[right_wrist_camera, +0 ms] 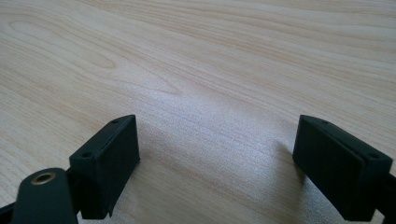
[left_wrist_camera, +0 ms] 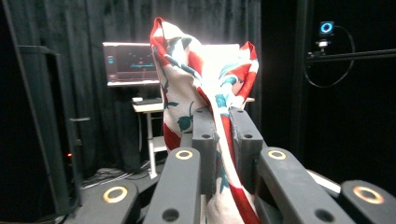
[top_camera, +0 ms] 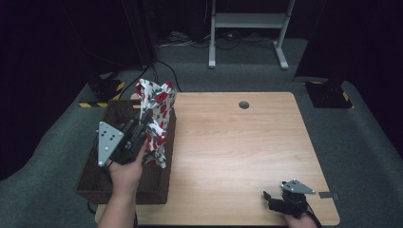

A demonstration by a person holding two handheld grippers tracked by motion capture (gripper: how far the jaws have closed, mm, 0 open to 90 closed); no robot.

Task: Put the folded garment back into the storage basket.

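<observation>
Clamped tight, the 2 black jaws of the left gripper (top_camera: 140, 127) pinch a soft, crumpled cloth (top_camera: 157, 118), white with a red and teal flower print. That cloth hangs in folds over the right rim of the dark woven basket (top_camera: 97, 180), a rectangular wicker shape on the pale wood-grain table (top_camera: 237, 152). Well to the right of the basket, the right gripper (top_camera: 272, 198) rests low on the smooth tabletop, its blocky jaws spread wide with nothing between them.
</observation>
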